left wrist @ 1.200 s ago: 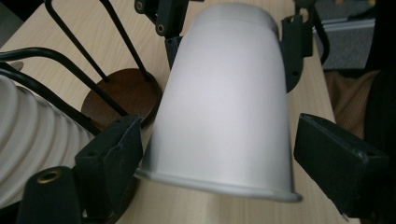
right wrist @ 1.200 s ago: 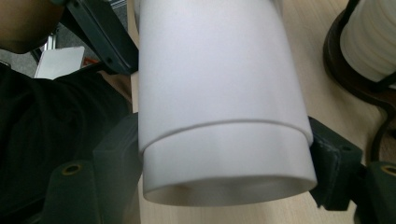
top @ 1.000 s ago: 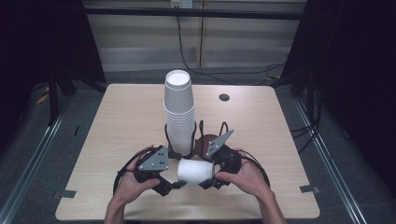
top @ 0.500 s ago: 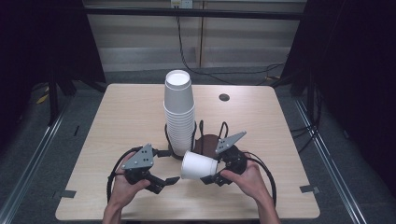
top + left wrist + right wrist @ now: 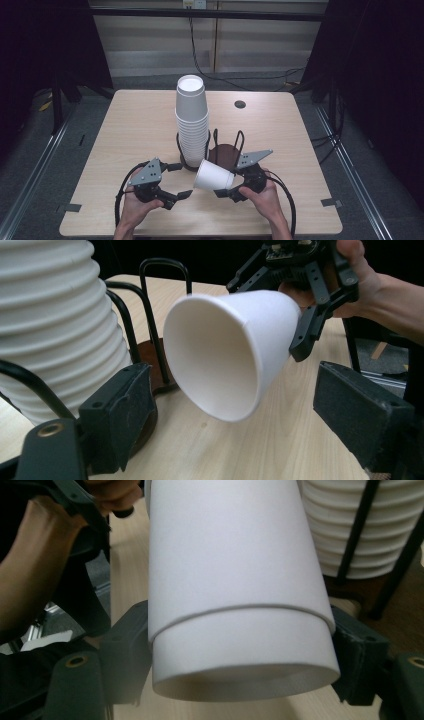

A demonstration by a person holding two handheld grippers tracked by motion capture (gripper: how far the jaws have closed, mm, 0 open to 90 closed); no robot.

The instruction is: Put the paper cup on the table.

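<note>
Gripping a white paper cup [image 5: 212, 176] in the right gripper [image 5: 227, 181], low and just right of centre in the high view. Pressing both black jaws against the cup's walls near its narrow base end, one on each side, as seen at the lower left and lower right of the right gripper view. Holding the cup tilted on its side, clear of the wooden table [image 5: 135, 125], with the open mouth pointing toward the left of the frame and slightly down. Showing, in that same close view, a thin step line running round the wall not far from the base; whether from a second nested cup, not possible to say.

Keeping the left gripper [image 5: 178, 181] just left of the cup's mouth, low and left of centre, apart from the rim. Standing with its jaws parted a moderate way and clamping nothing, the two pads framing the cup's hollow mouth farther off in the left gripper view.

Wrapping the left hand [image 5: 135, 207] and the right hand [image 5: 260, 197] around the gripper bodies at the bottom edge.

Rising behind, at the centre of the frame, a tall stack of white paper cups [image 5: 191, 120] sitting upright in a black wire holder [image 5: 239, 140] on a round brown base [image 5: 225, 152], just above the held cup.
</note>
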